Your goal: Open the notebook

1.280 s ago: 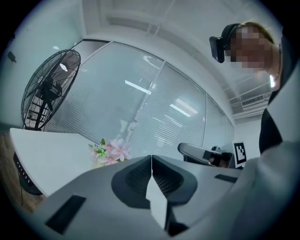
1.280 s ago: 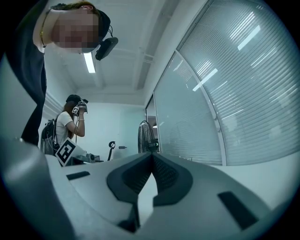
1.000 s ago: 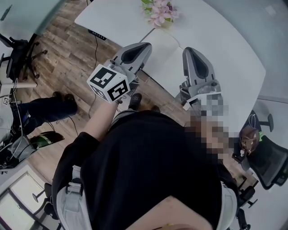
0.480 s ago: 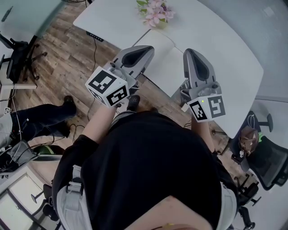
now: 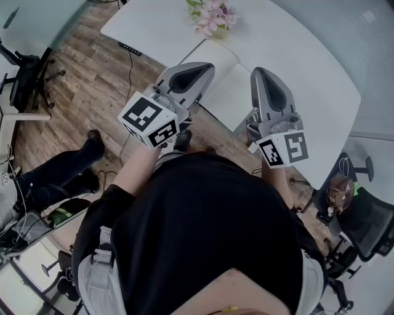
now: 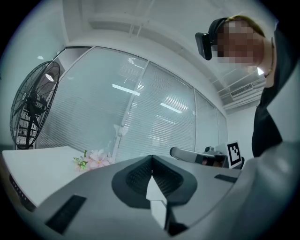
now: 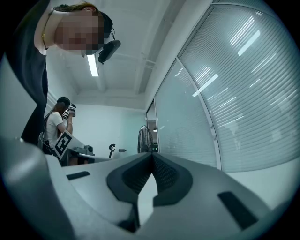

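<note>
A white notebook (image 5: 226, 86) lies flat on the white table (image 5: 308, 67), with a crease running across it; I cannot tell whether it is open or closed. Both grippers hover level over the table's near edge, above the notebook and apart from it. My left gripper (image 5: 206, 66) is over the notebook's left part, and its jaws meet at the tips (image 6: 151, 157) with nothing between them. My right gripper (image 5: 260, 71) is over the notebook's right side, its jaws also shut and empty (image 7: 152, 153). The gripper views show only the room, not the notebook.
A pot of pink flowers (image 5: 212, 15) stands at the table's far side, beyond the notebook. Office chairs (image 5: 369, 221) stand at the right and at the far left. A person's legs (image 5: 58, 169) are on the wooden floor at the left. A fan (image 6: 35, 108) stands behind the table.
My left gripper has edged slightly forward over the notebook. The right gripper has stayed put. The legs of the person at the left have shifted.
</note>
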Demonstrator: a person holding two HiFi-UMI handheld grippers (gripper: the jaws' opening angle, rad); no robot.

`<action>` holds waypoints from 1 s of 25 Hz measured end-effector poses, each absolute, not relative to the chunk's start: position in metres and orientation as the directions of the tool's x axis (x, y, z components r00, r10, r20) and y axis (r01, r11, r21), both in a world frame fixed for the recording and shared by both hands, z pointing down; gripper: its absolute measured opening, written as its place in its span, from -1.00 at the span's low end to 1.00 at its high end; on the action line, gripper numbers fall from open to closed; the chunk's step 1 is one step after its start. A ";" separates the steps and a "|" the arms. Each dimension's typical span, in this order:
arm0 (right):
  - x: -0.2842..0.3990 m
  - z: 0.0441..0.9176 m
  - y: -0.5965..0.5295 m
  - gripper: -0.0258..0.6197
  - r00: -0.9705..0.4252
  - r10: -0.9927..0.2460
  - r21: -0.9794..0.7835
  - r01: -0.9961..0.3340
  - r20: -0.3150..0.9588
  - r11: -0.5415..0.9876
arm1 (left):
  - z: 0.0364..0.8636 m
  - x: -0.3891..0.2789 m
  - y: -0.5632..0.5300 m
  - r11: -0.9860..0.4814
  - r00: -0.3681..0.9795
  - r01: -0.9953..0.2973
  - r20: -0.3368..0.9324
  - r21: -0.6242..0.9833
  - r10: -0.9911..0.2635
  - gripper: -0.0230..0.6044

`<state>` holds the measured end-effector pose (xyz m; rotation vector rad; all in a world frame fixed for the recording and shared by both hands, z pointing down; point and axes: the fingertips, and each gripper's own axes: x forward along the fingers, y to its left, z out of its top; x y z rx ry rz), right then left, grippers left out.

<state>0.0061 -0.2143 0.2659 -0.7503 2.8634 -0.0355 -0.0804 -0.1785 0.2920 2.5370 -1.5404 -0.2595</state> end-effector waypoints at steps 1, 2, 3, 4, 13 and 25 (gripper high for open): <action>0.006 0.265 -0.214 -0.91 -0.856 -0.489 -0.069 -0.485 -0.170 0.872 | 0.292 -0.080 -0.178 -0.455 0.453 -0.862 -0.064 0.223 -0.889 -0.89; 0.006 0.265 -0.214 -0.91 -0.855 -0.490 -0.068 -0.486 -0.171 0.872 | 0.291 -0.081 -0.178 -0.455 0.452 -0.863 -0.065 0.222 -0.890 -0.89; 0.006 0.264 -0.214 -0.91 -0.855 -0.490 -0.067 -0.486 -0.173 0.871 | 0.291 -0.081 -0.178 -0.455 0.452 -0.862 -0.067 0.223 -0.889 -0.89; 0.006 0.264 -0.214 -0.91 -0.854 -0.490 -0.066 -0.486 -0.174 0.871 | 0.290 -0.081 -0.178 -0.456 0.453 -0.861 -0.070 0.225 -0.889 -0.89; 0.005 0.261 -0.211 -0.91 -0.851 -0.491 -0.058 -0.490 -0.186 0.870 | 0.287 -0.080 -0.177 -0.462 0.457 -0.860 -0.077 0.214 -0.886 -0.89; 0.005 0.260 -0.210 -0.91 -0.848 -0.499 -0.047 -0.499 -0.180 0.865 | 0.286 -0.081 -0.176 -0.465 0.458 -0.859 -0.083 0.213 -0.885 -0.89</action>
